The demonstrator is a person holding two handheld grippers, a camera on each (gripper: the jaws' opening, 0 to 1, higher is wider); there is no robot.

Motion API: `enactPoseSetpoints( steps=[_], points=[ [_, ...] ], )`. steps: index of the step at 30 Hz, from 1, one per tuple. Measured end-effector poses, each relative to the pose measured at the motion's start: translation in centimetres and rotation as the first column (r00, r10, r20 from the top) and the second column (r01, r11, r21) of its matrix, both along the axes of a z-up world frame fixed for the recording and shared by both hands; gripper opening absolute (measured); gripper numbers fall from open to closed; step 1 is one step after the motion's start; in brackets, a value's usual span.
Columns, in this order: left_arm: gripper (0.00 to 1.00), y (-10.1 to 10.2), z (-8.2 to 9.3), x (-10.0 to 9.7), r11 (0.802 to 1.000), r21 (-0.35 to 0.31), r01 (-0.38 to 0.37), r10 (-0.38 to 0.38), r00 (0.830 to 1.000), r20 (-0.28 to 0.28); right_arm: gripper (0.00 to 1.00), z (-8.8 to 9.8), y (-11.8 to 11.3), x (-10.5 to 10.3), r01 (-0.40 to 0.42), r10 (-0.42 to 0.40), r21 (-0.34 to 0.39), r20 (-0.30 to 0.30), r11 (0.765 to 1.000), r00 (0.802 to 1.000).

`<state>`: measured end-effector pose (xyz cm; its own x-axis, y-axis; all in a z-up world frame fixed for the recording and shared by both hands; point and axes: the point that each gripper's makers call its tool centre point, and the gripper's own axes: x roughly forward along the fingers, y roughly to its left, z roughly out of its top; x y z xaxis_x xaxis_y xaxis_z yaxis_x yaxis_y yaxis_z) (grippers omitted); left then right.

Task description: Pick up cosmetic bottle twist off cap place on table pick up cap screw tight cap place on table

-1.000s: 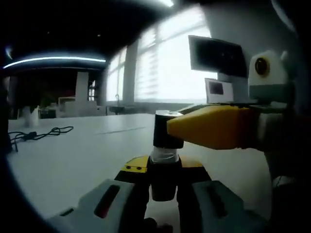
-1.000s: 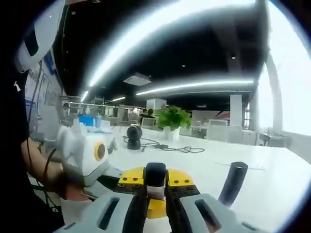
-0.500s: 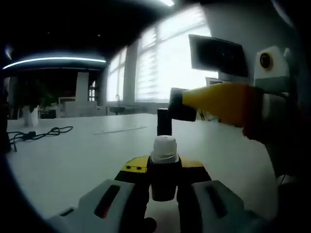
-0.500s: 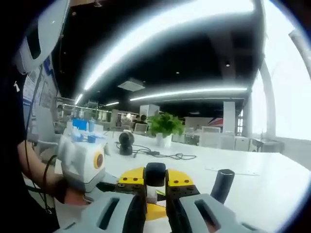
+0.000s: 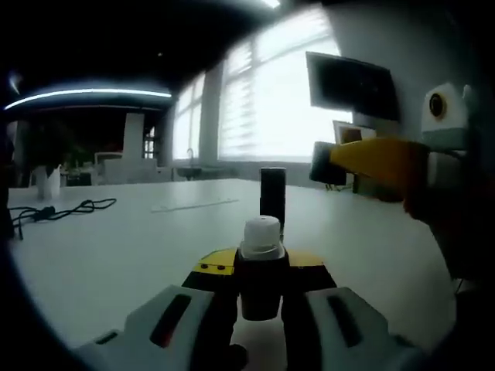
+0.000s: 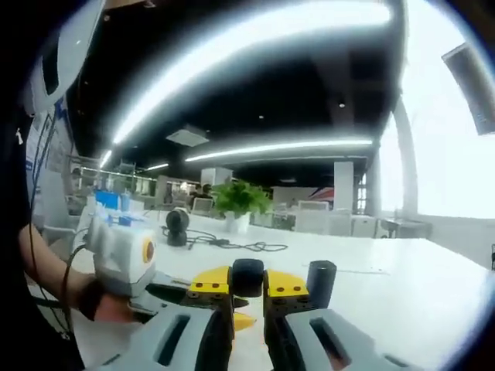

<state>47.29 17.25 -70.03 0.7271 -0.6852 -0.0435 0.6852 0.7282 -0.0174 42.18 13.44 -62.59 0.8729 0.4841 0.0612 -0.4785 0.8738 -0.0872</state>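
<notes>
My left gripper (image 5: 261, 272) is shut on a dark cosmetic bottle (image 5: 261, 234) held upright, its white threaded neck bare at the top. The right gripper (image 5: 343, 161) comes in from the right with yellow jaws shut on the black cap (image 5: 321, 163), up and to the right of the bottle and apart from it. In the right gripper view the black cap (image 6: 247, 276) sits pinched between the jaws of my right gripper (image 6: 247, 289). The left gripper (image 6: 124, 251), held by a hand, is low on the left there.
A second dark upright cylinder (image 5: 272, 195) (image 6: 319, 283) stands on the white table (image 5: 116, 255) beyond the bottle. A black cable (image 5: 54, 212) lies at the left. A potted plant (image 6: 238, 202) and a round dark device (image 6: 177, 226) stand farther back. A monitor (image 5: 348, 85) hangs by the window.
The right gripper has lifted the black cap off the bottle and drawn away to the right. The bottle's white neck is now bare. The left gripper has kept still.
</notes>
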Motion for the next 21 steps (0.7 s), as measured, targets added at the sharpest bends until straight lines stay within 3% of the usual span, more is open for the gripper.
enactPoseSetpoints(
  steps=[6, 21],
  points=[
    [0.10, -0.4, 0.1, 0.4, 0.999, -0.037, 0.013, -0.013, 1.000, 0.001, 0.07, -0.4, -1.5, -0.2, 0.038, -0.038, 0.012, -0.011, 0.999, 0.999],
    [0.10, -1.1, -1.5, 1.9, 1.000, 0.019, 0.002, -0.002, 1.000, -0.027, 0.08, -0.8, -2.7, -0.3, 0.074, -0.074, 0.038, -0.020, 0.997, 0.997]
  ],
)
